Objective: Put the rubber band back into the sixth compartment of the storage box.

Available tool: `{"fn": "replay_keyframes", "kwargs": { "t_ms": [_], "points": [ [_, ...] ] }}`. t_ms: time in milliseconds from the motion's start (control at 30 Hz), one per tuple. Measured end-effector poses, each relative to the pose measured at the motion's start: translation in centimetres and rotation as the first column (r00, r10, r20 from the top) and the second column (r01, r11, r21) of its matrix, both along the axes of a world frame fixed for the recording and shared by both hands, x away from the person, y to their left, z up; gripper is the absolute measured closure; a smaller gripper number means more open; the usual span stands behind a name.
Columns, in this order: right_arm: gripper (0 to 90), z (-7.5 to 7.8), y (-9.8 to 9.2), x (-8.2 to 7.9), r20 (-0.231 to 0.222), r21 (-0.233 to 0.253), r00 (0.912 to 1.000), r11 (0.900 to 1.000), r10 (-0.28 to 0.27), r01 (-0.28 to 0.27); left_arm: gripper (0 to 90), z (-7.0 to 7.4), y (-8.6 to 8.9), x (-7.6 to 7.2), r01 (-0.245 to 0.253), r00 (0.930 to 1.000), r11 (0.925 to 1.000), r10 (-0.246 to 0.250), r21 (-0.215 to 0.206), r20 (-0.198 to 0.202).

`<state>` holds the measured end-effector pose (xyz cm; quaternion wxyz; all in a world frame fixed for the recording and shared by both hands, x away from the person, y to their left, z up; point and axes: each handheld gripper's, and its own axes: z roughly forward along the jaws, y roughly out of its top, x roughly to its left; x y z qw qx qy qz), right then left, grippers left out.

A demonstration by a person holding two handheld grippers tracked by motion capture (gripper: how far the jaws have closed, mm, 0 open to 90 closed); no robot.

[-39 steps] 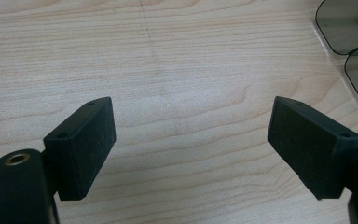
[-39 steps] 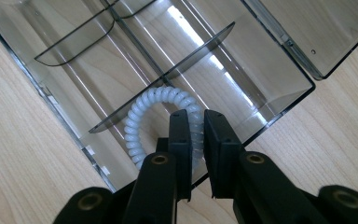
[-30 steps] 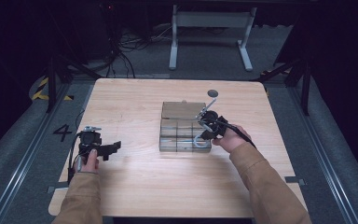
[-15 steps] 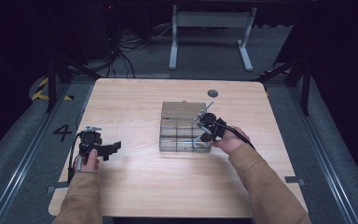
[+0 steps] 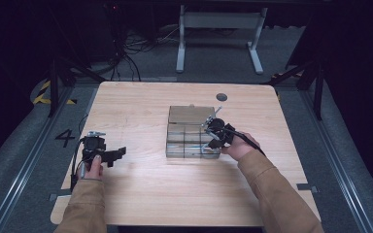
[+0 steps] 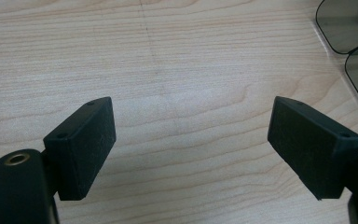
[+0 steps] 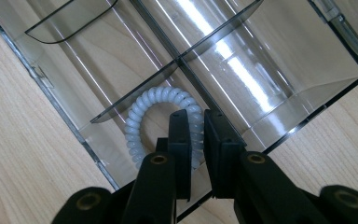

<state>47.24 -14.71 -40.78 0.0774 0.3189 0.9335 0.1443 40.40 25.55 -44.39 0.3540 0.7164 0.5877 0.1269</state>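
A clear plastic organiser box (image 5: 177,145) with several compartments lies at the middle of the wooden table, its lid (image 5: 189,115) folded back. My right gripper (image 5: 212,133) is lowered into the box's near right corner. In the right gripper view its jaws (image 7: 196,114) are pressed nearly together on the right side of a white spiral coil ring (image 7: 142,109), which lies in a compartment of the box (image 7: 270,70). My left gripper (image 5: 119,153) rests at the table's left side, far from the box. Its pads (image 6: 81,144) stand wide apart over bare wood.
A dark round grommet (image 5: 221,97) sits in the table (image 5: 141,194) behind the box. Rounded smoky plastic corners (image 6: 349,23) show at the top right of the left gripper view. Dark floor, cables and a desk frame surround the table.
My right gripper has dropped slightly lower and nearer into the box's near right compartment. The left hand and its gripper have stayed still.
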Motion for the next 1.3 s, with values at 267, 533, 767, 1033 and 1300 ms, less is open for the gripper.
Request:
{"fn": "replay_keyframes", "kwargs": {
  "t_ms": [267,533,767,1033,1300],
  "points": [
    [76.7,0.2,-0.1,-0.1,-0.005,0.013,0.9999,1.000,-0.011,0.011,15.9,0.0,0.0,0.0,-0.002,1.0000,1.0000,0.002,0.002,-0.005],
    [74.2,0.8,-0.2,-0.3,0.007,0.032,0.9998,0.999,-0.020,0.019,15.9,0.0,-0.1,0.0,-0.002,1.0000,1.0000,0.002,0.001,-0.006],
    [73.6,2.0,-0.6,-0.6,0.032,0.074,0.9993,0.997,-0.022,0.020,15.9,0.0,0.0,0.0,-0.001,1.0000,1.0000,0.001,-0.002,-0.003],
    [72.5,3.8,-1.5,-1.3,0.060,0.145,0.9974,0.989,-0.040,0.031,15.9,0.0,-0.1,0.0,0.000,1.0000,1.0000,0.000,0.000,-0.005],
    [72.0,5.1,-1.9,-2.1,0.083,0.205,0.9959,0.979,-0.037,0.020,15.9,0.0,-0.1,0.0,-0.002,1.0000,1.0000,0.002,0.000,-0.005]
  ]
}}
